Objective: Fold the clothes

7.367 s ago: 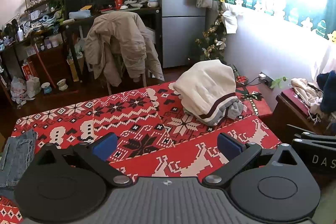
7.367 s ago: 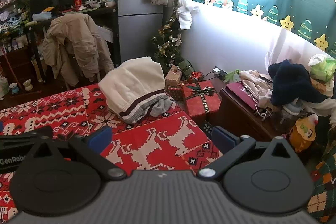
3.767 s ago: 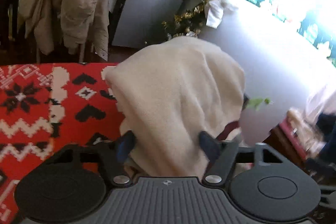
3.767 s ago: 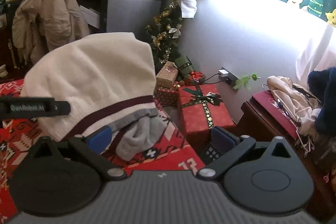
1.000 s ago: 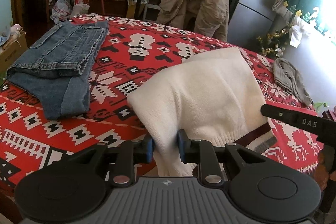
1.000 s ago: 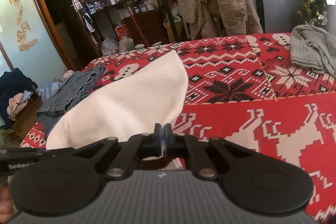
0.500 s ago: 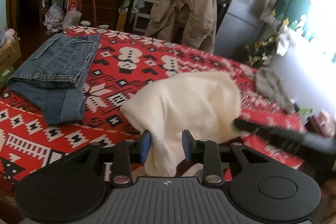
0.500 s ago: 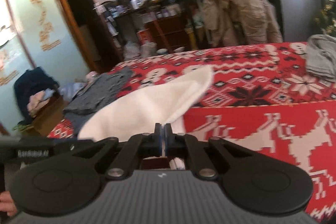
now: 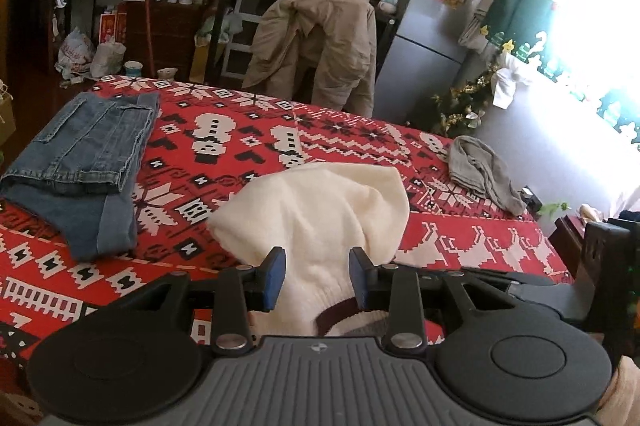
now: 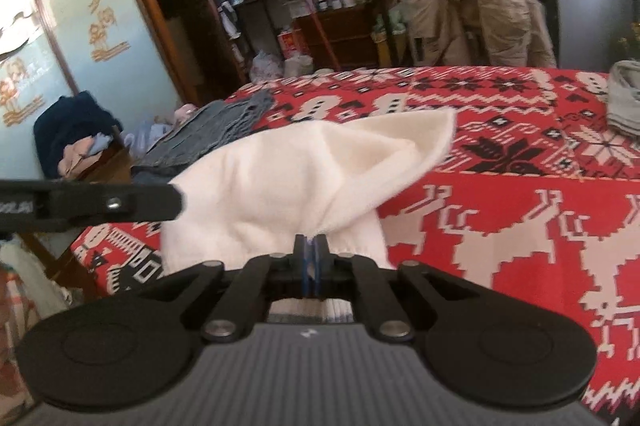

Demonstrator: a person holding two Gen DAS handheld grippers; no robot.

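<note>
A cream sweater [image 9: 320, 210] with a maroon hem stripe lies bunched near the front edge of the red patterned tablecloth [image 9: 240, 130]. Its near part runs down between the blue pads of my left gripper [image 9: 317, 278], which stand a hand's breadth apart and touch the knit on both sides. In the right wrist view the sweater [image 10: 288, 178] stretches from the left gripper's finger [image 10: 120, 204] to my right gripper [image 10: 311, 254]. The right jaws are opening, with only a thin slit between them and the sweater's edge still pinched there. One far corner of the sweater floats above the cloth.
Folded jeans [image 9: 80, 162] lie at the table's left end. A grey garment [image 9: 480, 170] lies at the far right corner. Behind the table stands a chair draped with a beige jacket [image 9: 320, 42], with a fridge [image 9: 432, 26] and cluttered shelves around it.
The left jaws have spread wider around the sweater. The left gripper has risen a little and the right has swung sideways. The sweater now bunches closer to the table's front edge.
</note>
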